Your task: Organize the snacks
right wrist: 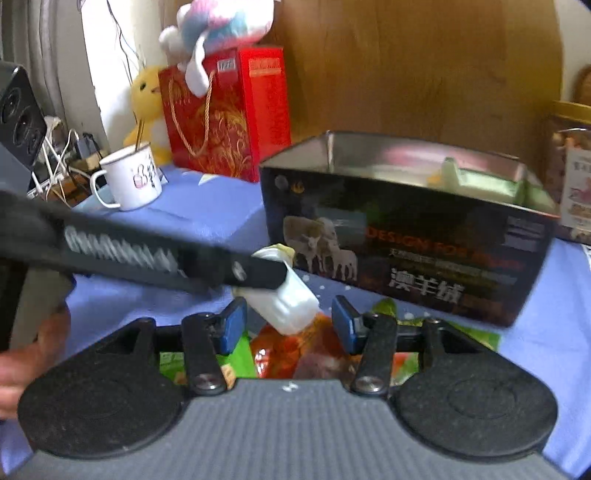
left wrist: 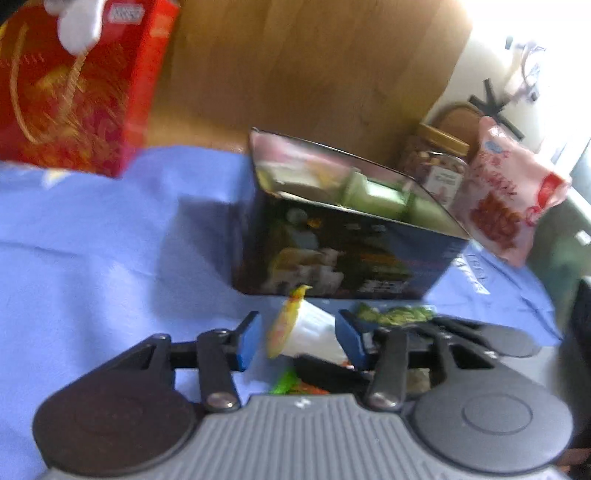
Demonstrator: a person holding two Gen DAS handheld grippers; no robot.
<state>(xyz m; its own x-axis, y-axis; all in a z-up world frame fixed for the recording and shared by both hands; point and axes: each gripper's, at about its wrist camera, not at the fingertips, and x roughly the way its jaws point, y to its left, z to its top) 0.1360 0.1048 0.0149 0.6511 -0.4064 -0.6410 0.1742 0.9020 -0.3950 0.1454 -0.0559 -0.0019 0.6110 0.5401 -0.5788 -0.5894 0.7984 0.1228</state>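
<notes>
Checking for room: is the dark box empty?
No. The open-topped box already holds pale green packets at one end.

Home, plush toys (right wrist: 218, 26), mug (right wrist: 131, 177), gift bag (right wrist: 221, 114)

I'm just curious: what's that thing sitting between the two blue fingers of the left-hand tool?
A white jelly cup with a yellow lid lies tilted between the left gripper's open fingers, in front of the dark box; the left wrist view shows it.
</notes>
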